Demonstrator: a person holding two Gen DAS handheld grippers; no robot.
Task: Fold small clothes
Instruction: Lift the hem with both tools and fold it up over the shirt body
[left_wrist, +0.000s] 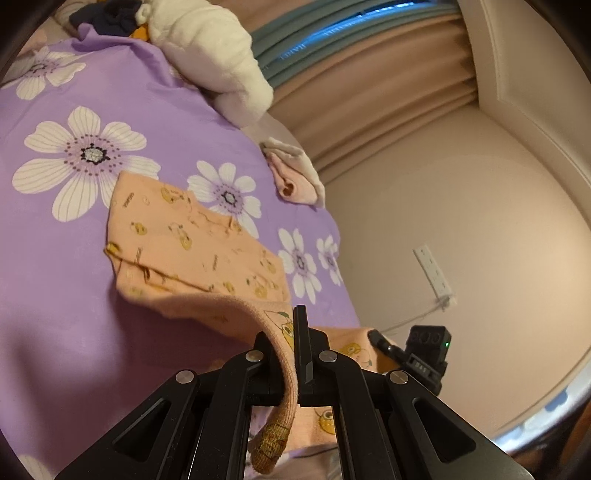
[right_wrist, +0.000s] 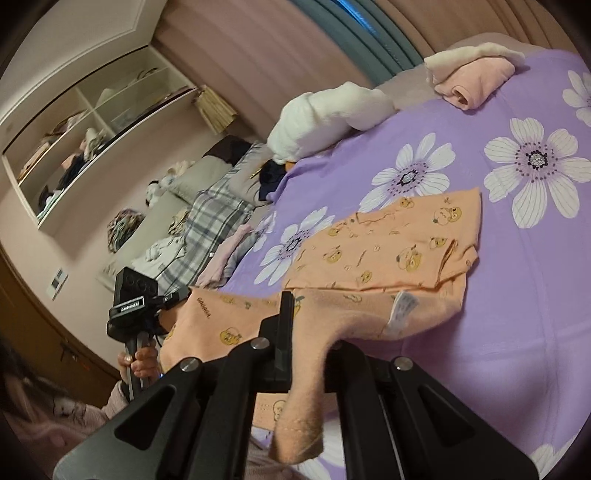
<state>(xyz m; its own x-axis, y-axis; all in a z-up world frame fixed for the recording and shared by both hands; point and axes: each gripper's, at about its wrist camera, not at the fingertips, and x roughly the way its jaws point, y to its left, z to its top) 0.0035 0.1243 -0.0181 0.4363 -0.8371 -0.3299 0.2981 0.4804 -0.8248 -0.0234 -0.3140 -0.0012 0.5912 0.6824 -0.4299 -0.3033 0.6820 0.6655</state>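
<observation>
An orange baby garment (left_wrist: 192, 243) printed with yellow cartoon figures lies part-folded on the purple flowered bedsheet (left_wrist: 74, 277). Its near edge is lifted off the bed. My left gripper (left_wrist: 284, 332) is shut on one ribbed corner of that edge, and the cloth hangs down between the fingers. In the right wrist view my right gripper (right_wrist: 306, 321) is shut on the other corner of the same garment (right_wrist: 391, 247), with fleecy cloth draped over its right finger. A white label shows on the raised inner side. A hand (right_wrist: 142, 363) holds my left gripper's camera unit (right_wrist: 135, 295) at the left.
A folded pink and white garment (left_wrist: 295, 177) (right_wrist: 472, 79) lies near the bed's far edge. A white plush bundle (left_wrist: 218, 55) (right_wrist: 325, 122) and dark clothes lie beyond. Plaid bedding (right_wrist: 214, 218), a wall shelf (right_wrist: 92, 122) and a wall socket (left_wrist: 434, 273) surround the bed.
</observation>
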